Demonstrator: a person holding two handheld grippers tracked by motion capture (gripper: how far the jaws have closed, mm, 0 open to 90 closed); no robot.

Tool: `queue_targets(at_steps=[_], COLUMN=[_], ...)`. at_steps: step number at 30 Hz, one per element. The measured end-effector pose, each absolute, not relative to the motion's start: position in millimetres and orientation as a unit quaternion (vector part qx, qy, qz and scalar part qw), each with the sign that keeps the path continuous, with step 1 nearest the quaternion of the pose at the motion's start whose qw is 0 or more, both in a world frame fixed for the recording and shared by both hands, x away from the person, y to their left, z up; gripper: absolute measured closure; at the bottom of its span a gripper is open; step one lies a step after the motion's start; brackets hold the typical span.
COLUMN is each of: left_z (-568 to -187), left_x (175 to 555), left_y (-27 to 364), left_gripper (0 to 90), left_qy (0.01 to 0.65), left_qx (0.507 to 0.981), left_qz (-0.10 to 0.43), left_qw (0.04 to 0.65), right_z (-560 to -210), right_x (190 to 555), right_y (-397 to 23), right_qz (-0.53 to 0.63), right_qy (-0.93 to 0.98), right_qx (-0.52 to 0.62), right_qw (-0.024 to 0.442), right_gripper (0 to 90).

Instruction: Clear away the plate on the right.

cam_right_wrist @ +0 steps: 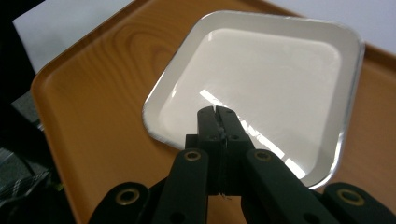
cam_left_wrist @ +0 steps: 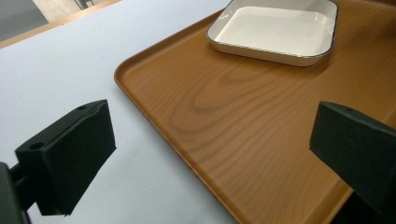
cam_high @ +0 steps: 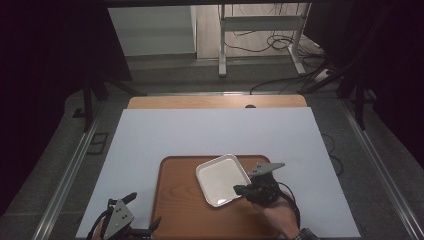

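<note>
Figure: the square white dish (cam_high: pixel 222 179) held by its near rim above the wooden tray (cam_high: pixel 176 210). My right gripper (cam_high: pixel 241 189) is clamped on that rim: in the right gripper view the two black jaws meet edge to edge over the lip of the dish (cam_right_wrist: pixel 261 88), with nothing but the thin wall between them. The dish lies directly ahead of this gripper and slightly to its left in the high view, one corner pointing away toward the far edge of the tray, so its diagonal, not a side, runs along the line of the jaws. It appears tilted, the gripped edge raised; whether the far corner touches the tray I cannot tell.

My left gripper (cam_high: pixel 145 225) waits at the tray's near left corner, jaws spread wide with nothing between them, one pad (cam_left_wrist: pixel 70 158) over the white table cover (cam_left_wrist: pixel 60 70). The right hand is plainly the nearer.

Materials: glossy enamel-like dish with a dark rim line and rounded corners (cam_left_wrist: pixel 275 30); tray (cam_left_wrist: pixel 243 126) of smooth, grain-patterned wood with a low raised lip; matt white cover.
</note>
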State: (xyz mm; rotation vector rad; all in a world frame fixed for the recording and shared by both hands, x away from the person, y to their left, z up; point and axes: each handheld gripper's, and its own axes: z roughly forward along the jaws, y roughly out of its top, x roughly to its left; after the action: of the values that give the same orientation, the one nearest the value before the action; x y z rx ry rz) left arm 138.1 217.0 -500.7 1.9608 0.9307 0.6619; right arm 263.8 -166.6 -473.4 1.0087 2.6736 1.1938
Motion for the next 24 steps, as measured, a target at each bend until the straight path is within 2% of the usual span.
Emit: queue_targets(at_steps=[9, 24], left_z=[-500.7, -500.9], left_x=[138.2, 138.2], left_y=[216.9, 216.0], left_gripper=[0.0, 0.0], left_qy=[0.372, 0.371], left_qx=[0.784, 0.785], left_qz=[0.265, 0.266], left_qw=[0.422, 0.418], right_z=[-485.1, -512.3], right_x=[243.1, 250.0], right_y=[-162.9, -140.3], right_qz=[0.379, 0.323], right_qy=[0.876, 0.906], right_qx=[0.298, 0.274], right_qw=[0.007, 0.008], right_gripper=[89.1, 89.1])
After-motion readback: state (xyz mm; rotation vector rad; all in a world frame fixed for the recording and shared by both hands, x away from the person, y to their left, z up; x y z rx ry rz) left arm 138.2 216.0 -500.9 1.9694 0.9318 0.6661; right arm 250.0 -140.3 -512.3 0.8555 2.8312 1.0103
